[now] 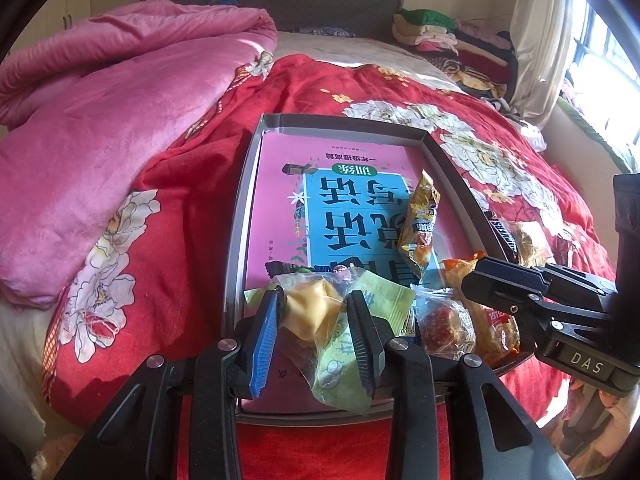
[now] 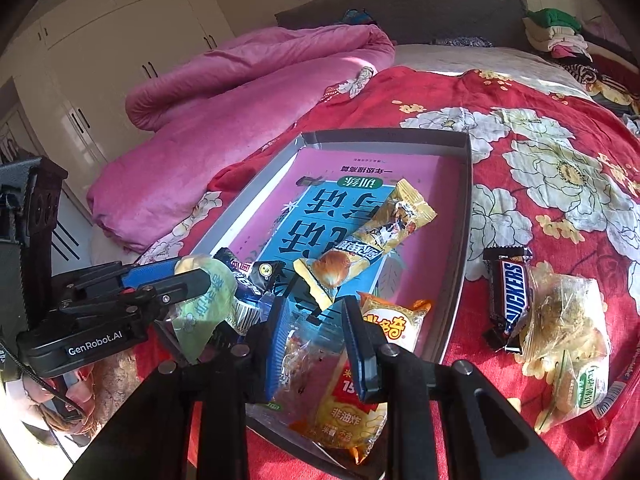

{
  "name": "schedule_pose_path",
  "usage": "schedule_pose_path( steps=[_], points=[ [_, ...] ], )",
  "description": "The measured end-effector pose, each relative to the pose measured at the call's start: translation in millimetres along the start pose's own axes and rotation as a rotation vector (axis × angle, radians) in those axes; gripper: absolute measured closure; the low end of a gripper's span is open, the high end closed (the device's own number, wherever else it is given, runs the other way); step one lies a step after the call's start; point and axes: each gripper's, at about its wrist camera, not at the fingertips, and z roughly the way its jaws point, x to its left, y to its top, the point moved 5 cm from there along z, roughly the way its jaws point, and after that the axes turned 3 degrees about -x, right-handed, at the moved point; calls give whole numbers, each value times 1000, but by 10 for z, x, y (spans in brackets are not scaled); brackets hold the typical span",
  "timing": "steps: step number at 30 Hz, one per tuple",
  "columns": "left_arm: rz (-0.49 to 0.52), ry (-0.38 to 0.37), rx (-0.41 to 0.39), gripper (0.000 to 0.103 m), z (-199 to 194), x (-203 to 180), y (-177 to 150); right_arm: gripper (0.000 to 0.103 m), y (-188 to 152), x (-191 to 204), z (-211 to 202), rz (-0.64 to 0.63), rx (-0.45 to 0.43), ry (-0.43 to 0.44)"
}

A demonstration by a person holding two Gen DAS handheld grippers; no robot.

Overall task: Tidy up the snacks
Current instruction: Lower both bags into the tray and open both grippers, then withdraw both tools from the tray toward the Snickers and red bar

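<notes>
A grey cardboard tray [image 1: 240, 216] [image 2: 466, 216] lies on the bed with a pink and blue book as its floor. My left gripper [image 1: 316, 320] [image 2: 188, 276] is shut on a green-wrapped yellow pastry [image 1: 316, 308] [image 2: 208, 300] over the tray's near left corner. Beside it, my right gripper [image 2: 318, 344] [image 1: 470, 280] is shut on a clear-wrapped reddish snack [image 2: 296, 352] [image 1: 444, 324], over an orange packet [image 2: 396, 324] [image 1: 496, 332]. A long yellow packet [image 2: 380, 236] [image 1: 420, 224] and a dark blue packet [image 2: 244, 276] lie in the tray.
Outside the tray's right rim, a Snickers bar [image 2: 510, 292] and a clear bag of biscuits [image 2: 568, 340] lie on the red floral bedcover [image 2: 540, 168]. A pink quilt [image 1: 100, 140] is heaped at the left. Folded clothes [image 1: 440, 36] are stacked at the headboard.
</notes>
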Motion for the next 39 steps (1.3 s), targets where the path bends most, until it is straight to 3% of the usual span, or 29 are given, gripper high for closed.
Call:
schedule_pose_path(
  steps=[15,20,28,32,39],
  points=[
    [10,-8,-23,61,-45,-36,14,70,28,-51,-189,0,-31,-26],
    [12,7,-34,48,-65,-27,27,69,19,-59,-220,-1,-31,-34],
    [15,-4,-53,41,-107,-39,56,62,25,-55,-257,-4,-40,-48],
    [24,-12,-75,31,-158,-67,80,60,37,-54,-310,-5,-65,-50],
    [44,-23,-119,28,-247,-119,122,54,64,-15,-387,-24,-92,-61]
  ],
)
